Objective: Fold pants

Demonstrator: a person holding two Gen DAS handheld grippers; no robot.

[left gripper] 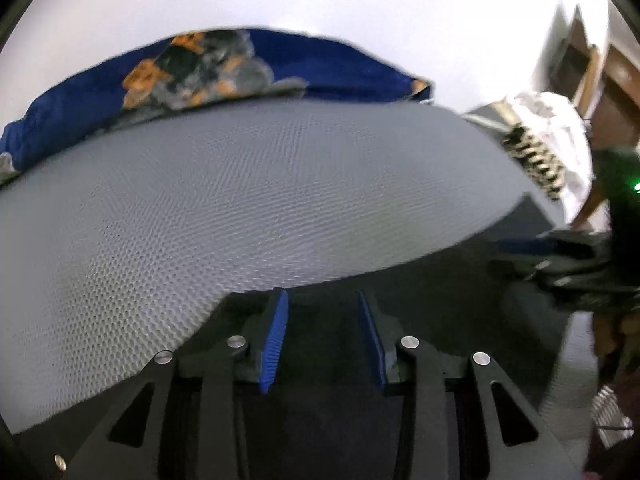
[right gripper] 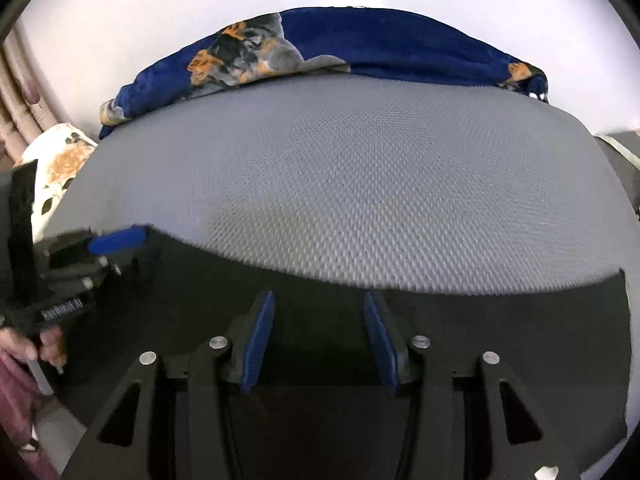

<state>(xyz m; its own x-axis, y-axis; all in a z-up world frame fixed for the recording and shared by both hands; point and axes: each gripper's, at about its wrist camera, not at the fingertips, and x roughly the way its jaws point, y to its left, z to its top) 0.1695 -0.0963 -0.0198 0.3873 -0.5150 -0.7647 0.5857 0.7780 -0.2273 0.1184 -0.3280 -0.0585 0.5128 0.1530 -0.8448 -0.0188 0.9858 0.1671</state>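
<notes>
The dark pants lie flat on the grey textured mat, along its near edge. Both the left gripper and the right gripper hover just above them with jaws spread and empty, probably lined up to pinch the fabric for a fold

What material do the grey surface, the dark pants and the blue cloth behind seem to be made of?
The grey surface looks like a woven or embossed mat, matte, with a fine honeycomb texture. The dark pants look like smooth matte fabric, nearly black; weave too dark to tell. The blue cloth looks like soft plush fleece, with a printed orange and grey pattern.
</notes>
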